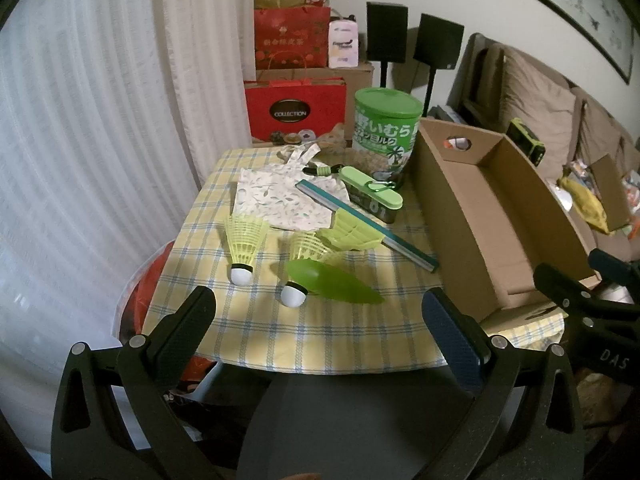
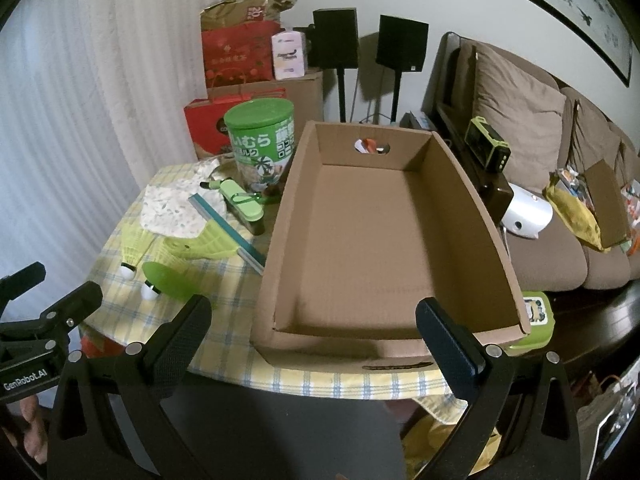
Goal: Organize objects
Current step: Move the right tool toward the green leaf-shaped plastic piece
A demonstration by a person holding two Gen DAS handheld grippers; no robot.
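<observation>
Both your grippers hang short of the table with fingers spread wide and nothing between them: the left gripper (image 1: 320,316) faces the clutter, the right gripper (image 2: 316,320) faces the empty cardboard box (image 2: 380,220). The two shuttlecocks (image 1: 244,248) lie left of that box; they look featherlight with springy plastic skirts, so pinch the firm white cap. The green tin (image 1: 384,136) is probably stiff and slick. The checked tablecloth (image 1: 320,332) may slide. A sofa (image 2: 560,184) crowds the right.

"COLLECTION" on the red gift bag (image 1: 295,114), "01" on the dark tin (image 1: 374,204), "GenRobot.AI" on the left claw (image 2: 24,374).
</observation>
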